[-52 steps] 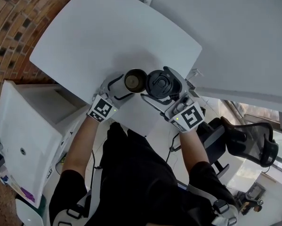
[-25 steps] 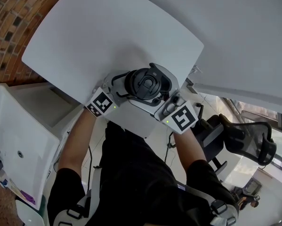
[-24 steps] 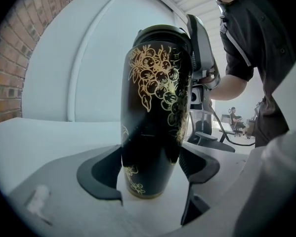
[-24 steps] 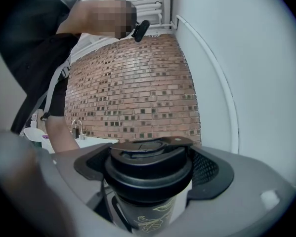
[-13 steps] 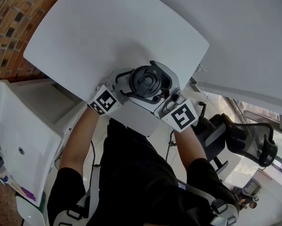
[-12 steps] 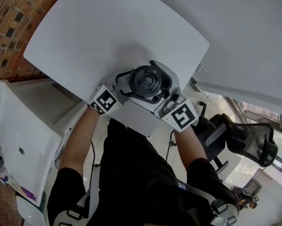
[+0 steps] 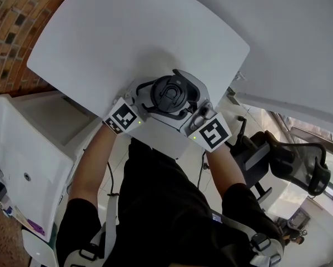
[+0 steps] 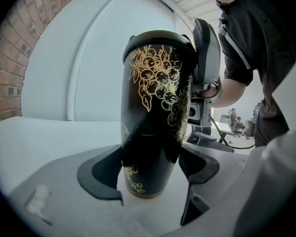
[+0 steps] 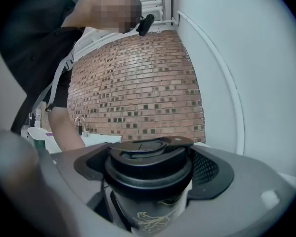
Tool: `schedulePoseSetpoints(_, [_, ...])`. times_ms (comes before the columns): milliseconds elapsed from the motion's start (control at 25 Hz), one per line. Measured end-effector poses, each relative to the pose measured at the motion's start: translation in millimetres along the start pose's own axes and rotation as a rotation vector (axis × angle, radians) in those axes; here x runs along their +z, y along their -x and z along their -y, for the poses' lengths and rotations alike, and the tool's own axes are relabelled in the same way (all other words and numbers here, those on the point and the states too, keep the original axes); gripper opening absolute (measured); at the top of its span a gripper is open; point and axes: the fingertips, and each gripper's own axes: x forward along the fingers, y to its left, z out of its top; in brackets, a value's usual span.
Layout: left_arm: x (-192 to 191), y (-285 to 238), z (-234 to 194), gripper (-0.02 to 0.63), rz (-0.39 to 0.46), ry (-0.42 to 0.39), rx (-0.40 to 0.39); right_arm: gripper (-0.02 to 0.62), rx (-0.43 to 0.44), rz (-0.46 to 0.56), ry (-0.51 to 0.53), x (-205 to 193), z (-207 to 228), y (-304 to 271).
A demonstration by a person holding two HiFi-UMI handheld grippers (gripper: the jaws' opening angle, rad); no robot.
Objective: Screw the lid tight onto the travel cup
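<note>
A black travel cup with a gold grape pattern stands upright on the white table near its front edge. My left gripper is shut on the cup's lower body, one dark pad on either side. The black lid sits on top of the cup, its flip tab lying flat. My right gripper is shut on the lid, its pads against the lid's rim. From the head view the lid hides the cup, and both grippers meet around it.
A brick wall runs along the left. A white cabinet stands beside the table's left front. A second white table lies to the right, with a black office chair below it.
My right gripper has carried the lid leftwards from beside the open cup and set it on the cup's mouth. Both grippers have since stayed closed around cup and lid.
</note>
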Motion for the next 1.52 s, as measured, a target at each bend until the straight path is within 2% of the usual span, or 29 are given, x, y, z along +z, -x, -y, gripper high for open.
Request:
schedulePoseSetpoints(320, [-1, 1, 0, 0.365, 0.000, 0.004, -0.002, 0.476, 0.032, -0.023, 0.022, -1, -2, -2])
schedulePoseSetpoints(480, [0, 0, -1, 0.364, -0.001, 0.000, 0.004, 0.476, 0.004, -0.023, 0.043, -1, 0, -1])
schedulePoseSetpoints(960, [-2, 0, -1, 0.362, -0.003, 0.012, 0.014, 0.472, -0.164, 0.040, 0.020, 3, 5, -1])
schedulePoseSetpoints(1360, [-2, 2, -3, 0.362, -0.003, 0.013, 0.018, 0.460, -0.393, 0.055, 0.011, 0, 11, -1])
schedulePoseSetpoints(1440, [-2, 1, -3, 0.362, -0.004, 0.015, 0.022, 0.460, -0.380, 0.046, -0.025, -3, 10, -1])
schedulePoseSetpoints(1520, [-3, 1, -2, 0.362, -0.003, 0.025, 0.026, 0.512, -0.294, 0.052, -0.090, -3, 7, 1])
